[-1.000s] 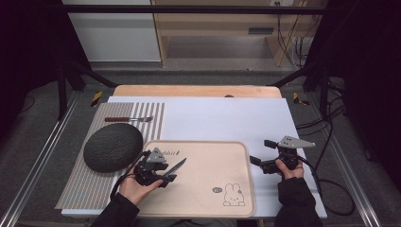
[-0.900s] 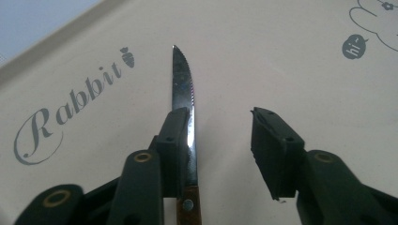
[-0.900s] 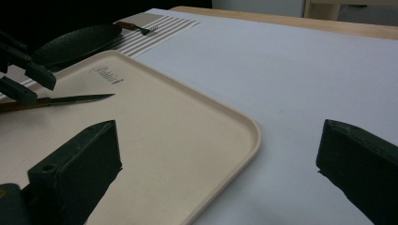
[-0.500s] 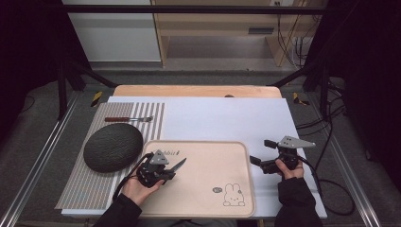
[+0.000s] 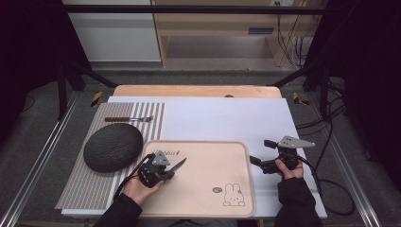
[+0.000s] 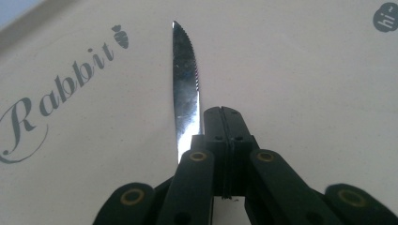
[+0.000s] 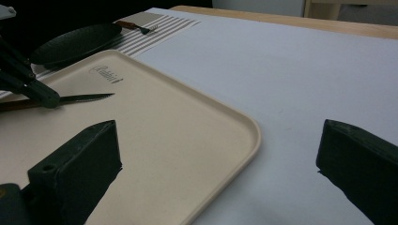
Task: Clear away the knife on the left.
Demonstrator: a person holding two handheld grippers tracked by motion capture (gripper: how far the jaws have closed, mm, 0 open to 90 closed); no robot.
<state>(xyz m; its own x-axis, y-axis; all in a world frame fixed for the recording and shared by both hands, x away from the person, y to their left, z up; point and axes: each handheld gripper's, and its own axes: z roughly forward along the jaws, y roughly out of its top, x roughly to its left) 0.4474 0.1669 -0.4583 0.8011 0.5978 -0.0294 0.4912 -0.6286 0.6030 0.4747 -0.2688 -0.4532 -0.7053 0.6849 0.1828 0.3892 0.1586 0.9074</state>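
Note:
A steak knife [image 5: 178, 165] with a serrated blade [image 6: 185, 84] lies on the beige rabbit tray [image 5: 208, 156], its tip pointing toward the tray's middle. My left gripper [image 5: 171, 172] sits low over the knife, at the tray's left side. Its jaws have just been closing and now meet at the tips [image 6: 225, 112]. Nothing shows between the pads, and the blade runs out from beneath the left jaw. My right gripper [image 5: 260, 151] hovers open past the tray's right edge, over the white sheet [image 7: 218, 126]. In that view the knife [image 7: 84, 98] lies under the left gripper [image 7: 47, 100].
A dark round plate [image 5: 113, 147] rests on the striped mat [image 5: 85, 189] left of the tray. A fork with a reddish handle [image 5: 127, 119] lies behind it. The white sheet [image 5: 222, 118] covers the table's centre and right. Cables trail at the right.
The left gripper's jaws have drawn together over the knife. Both hands have hardly shifted, and the knife lies where it lay.

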